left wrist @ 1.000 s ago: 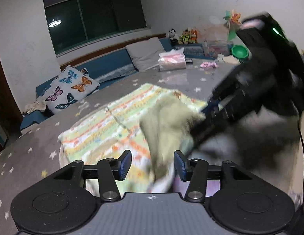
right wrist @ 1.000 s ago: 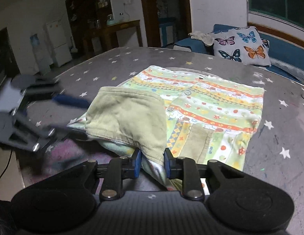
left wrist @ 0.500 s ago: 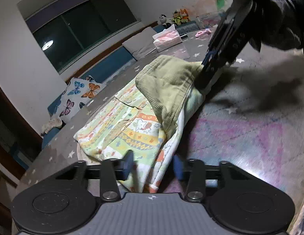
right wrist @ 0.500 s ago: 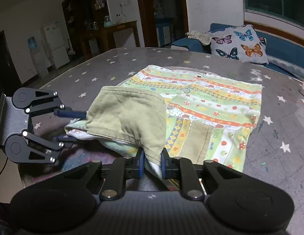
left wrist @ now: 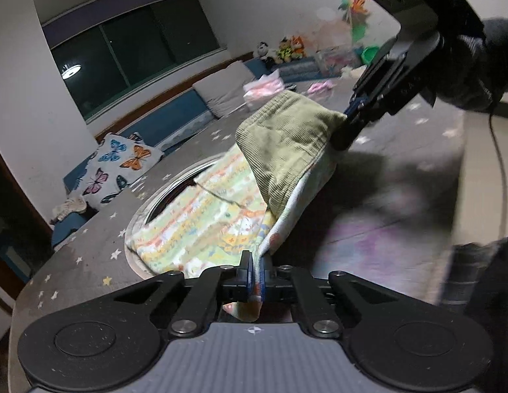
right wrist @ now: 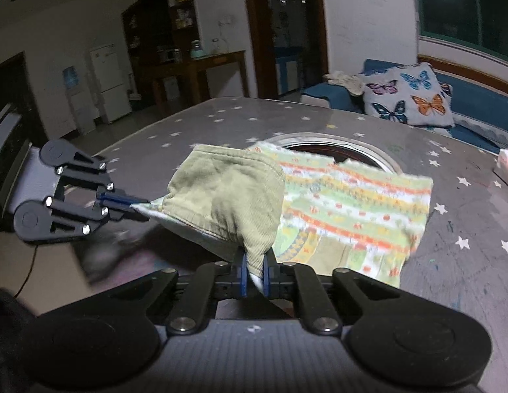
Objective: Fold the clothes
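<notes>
Gripping garment (left wrist: 221,216) by both near corners | left claw (left wrist: 256,270) clenched on striped corner | right claw (right wrist: 254,270) clenched on green corduroy flap (right wrist: 227,196) | garment lifted above starred tabletop (right wrist: 221,121), stretched between claws | butterfly pillow (right wrist: 411,98) at 1 o'clock in right view.

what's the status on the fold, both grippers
Left gripper shut on garment corner. Right gripper shut on its olive collar edge. Garment lifted off table. Nothing in the way.
</notes>
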`<state>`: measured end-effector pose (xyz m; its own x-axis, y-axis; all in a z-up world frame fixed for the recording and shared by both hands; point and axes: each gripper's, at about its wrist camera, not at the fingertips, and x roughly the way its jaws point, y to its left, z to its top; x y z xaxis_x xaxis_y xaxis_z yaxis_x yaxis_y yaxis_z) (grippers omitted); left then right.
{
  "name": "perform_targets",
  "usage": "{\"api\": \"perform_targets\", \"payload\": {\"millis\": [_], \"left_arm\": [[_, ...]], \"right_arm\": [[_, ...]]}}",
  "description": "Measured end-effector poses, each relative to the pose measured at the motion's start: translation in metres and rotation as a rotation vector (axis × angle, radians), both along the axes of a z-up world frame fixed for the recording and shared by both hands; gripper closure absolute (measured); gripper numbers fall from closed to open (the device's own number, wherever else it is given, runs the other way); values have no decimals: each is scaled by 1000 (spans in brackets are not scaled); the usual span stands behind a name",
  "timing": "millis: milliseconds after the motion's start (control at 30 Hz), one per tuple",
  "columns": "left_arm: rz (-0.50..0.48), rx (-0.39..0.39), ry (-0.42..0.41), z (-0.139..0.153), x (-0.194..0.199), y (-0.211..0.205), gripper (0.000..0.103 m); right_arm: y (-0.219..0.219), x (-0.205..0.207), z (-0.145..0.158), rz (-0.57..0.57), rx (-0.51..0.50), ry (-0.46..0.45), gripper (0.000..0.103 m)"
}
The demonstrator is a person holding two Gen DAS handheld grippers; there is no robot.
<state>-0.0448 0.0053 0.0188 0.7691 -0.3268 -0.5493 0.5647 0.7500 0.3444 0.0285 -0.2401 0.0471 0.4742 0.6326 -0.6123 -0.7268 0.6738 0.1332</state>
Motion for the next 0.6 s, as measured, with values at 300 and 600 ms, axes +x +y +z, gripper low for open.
{"api": "perform_targets", "payload": {"millis": [300,600], "left_arm": [[36,-109,-26,41,3,11,98],[145,-141,-5,31,105,23,98]], "right_arm": [[2,-13,41,39,-4,-52,95],[33,87,39,3,-61,-64,95]]}}
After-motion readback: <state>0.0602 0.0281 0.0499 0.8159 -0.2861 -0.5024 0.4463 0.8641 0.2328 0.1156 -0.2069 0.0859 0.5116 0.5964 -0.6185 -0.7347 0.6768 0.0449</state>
